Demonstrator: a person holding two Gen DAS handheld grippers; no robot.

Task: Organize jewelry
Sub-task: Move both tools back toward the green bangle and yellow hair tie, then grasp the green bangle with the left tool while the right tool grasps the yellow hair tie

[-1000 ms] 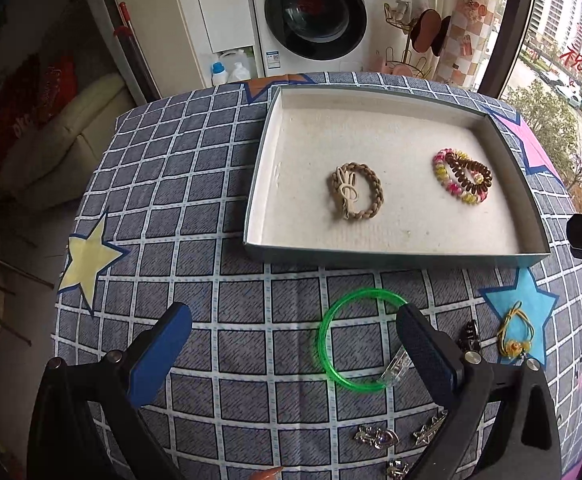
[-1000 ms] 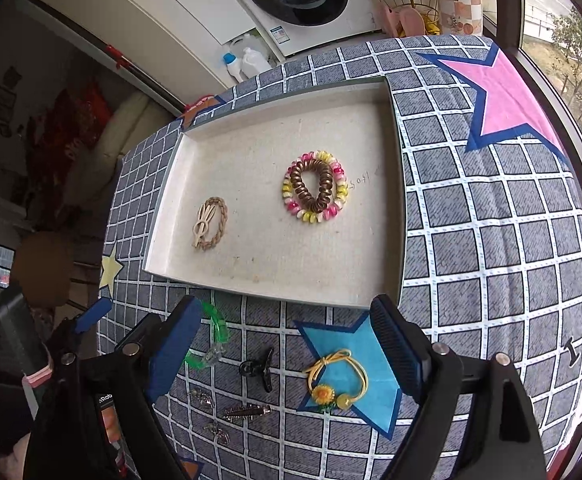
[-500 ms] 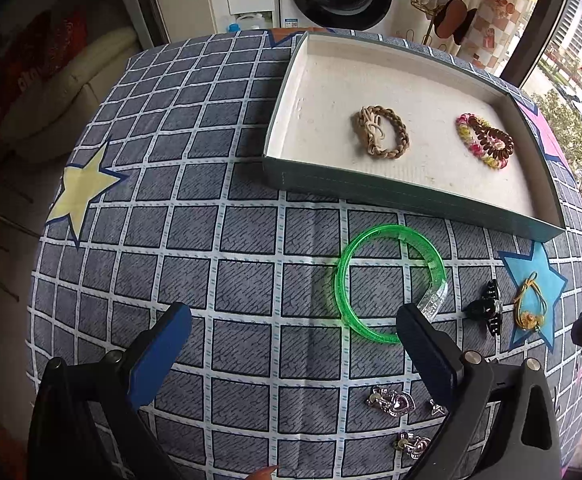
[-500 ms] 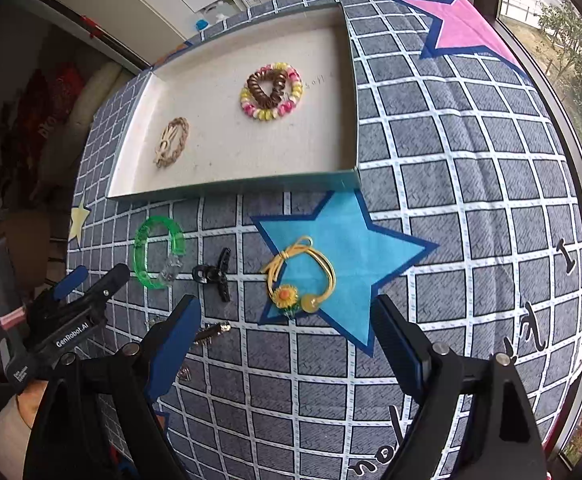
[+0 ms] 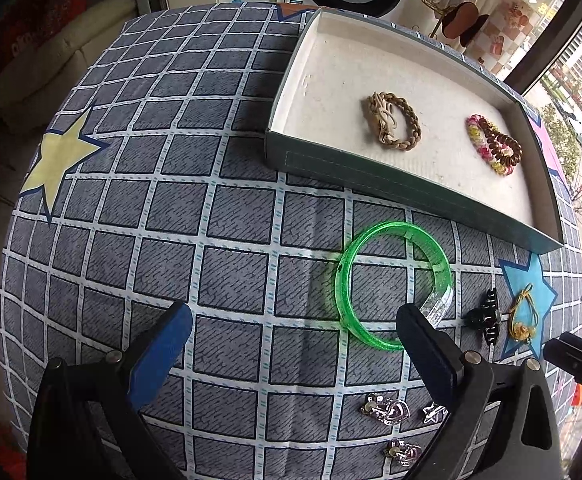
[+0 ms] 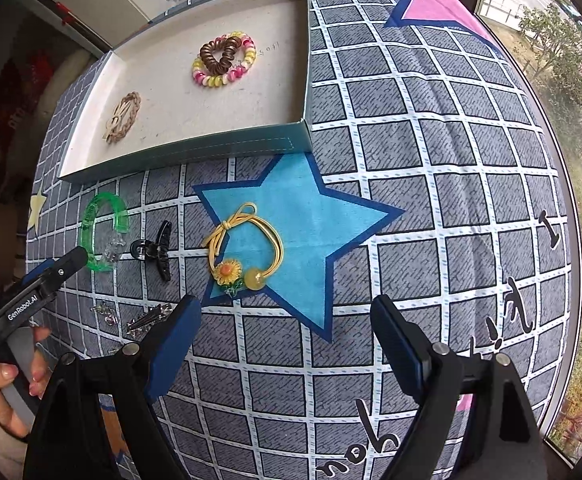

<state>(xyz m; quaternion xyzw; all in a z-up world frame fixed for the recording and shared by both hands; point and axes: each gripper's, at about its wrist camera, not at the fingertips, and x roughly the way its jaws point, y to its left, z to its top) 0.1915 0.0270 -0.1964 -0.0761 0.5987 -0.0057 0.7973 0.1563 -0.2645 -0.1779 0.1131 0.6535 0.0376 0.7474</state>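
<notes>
Jewelry on checked tabletop (image 5: pixel 227 216), both grippers lower than before.
Green bangle (image 5: pixel 391 288), translucent, open-ended, near tray (image 5: pixel 411 200); left gripper (image 5: pixel 291 336) fingers wide, empty; right gripper (image 6: pixel 287 332) likewise, nearer yellow hair tie (image 6: pixel 243 248).

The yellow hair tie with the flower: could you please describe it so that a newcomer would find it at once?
Start at the shallow tray and drop to the blue star printed on the checked cloth in front of it. The yellow hair tie lies on that star, the only piece with a bow, a small sunflower and a bead; the black claw clip beside it is plain.
</notes>
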